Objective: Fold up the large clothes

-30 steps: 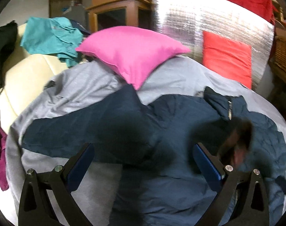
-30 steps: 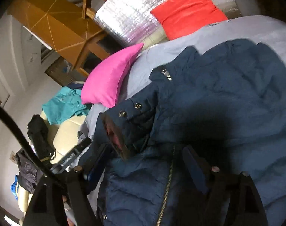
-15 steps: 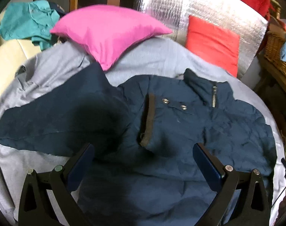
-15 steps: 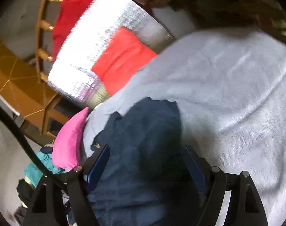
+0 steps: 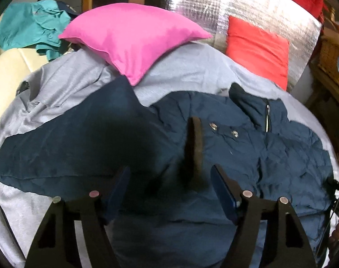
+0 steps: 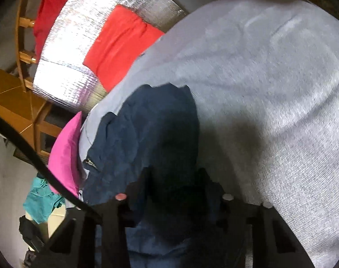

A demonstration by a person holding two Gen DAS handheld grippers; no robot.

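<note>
Since a second ago the left gripper (image 5: 169, 186) has narrowed from wide open to part open, empty, hanging over the navy jacket (image 5: 247, 156) spread on the grey bed cover (image 5: 187, 67). Right gripper (image 6: 172, 189) has swung from the collar out to the jacket's edge; its jaws sit partly closed with navy cloth between them, though shadow hides whether they truly clamp. Just ahead of the left gripper lies the brown-lined cuff (image 5: 195, 143) of a sleeve folded onto the chest, snaps beyond it. By my judgement the sleeve-folding step is in hand: next, the left gripper should pinch the far-left sleeve and carry it inward across the chest
</note>
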